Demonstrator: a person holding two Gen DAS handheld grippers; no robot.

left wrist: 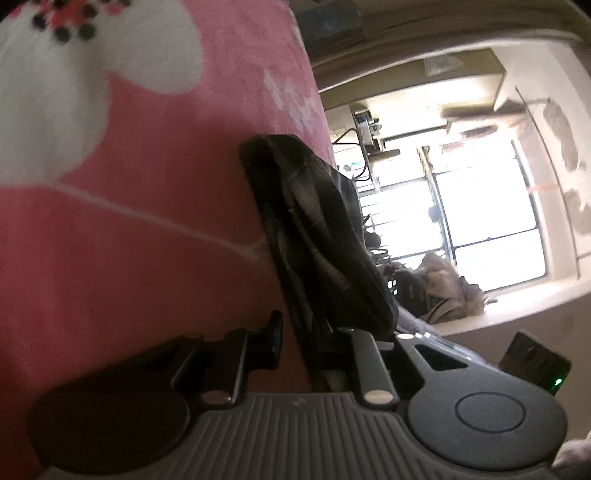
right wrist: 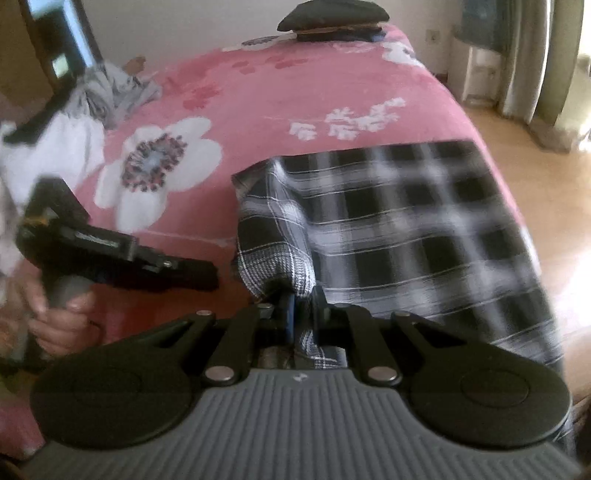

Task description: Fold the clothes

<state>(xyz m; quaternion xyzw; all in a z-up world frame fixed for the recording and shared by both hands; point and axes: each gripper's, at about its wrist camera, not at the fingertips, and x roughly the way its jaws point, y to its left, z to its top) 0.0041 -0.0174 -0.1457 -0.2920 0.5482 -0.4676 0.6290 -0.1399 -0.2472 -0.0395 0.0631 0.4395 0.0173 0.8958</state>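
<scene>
A black-and-white plaid cloth [right wrist: 424, 229] lies spread on the right side of a pink flowered bedspread [right wrist: 258, 92]. My right gripper [right wrist: 299, 299] is shut on a bunched fold at the cloth's near left corner and holds it slightly raised. In the left wrist view the plaid cloth [left wrist: 314, 229] looks dark and hangs as a twisted strip into the gap of my left gripper [left wrist: 310, 328]. It lies against one finger, and pink bedspread [left wrist: 129, 258] shows between it and the other finger, so the jaws stand open. The left gripper [right wrist: 210, 273] points at the cloth's left edge.
A folded dark pile [right wrist: 332, 16] sits at the bed's far end. A crumpled grey-white garment [right wrist: 110, 92] and a white one [right wrist: 55, 147] lie at the left. A hand [right wrist: 62, 317] holds the left gripper. Wooden floor [right wrist: 535, 147] and curtains [right wrist: 535, 55] border the bed's right edge.
</scene>
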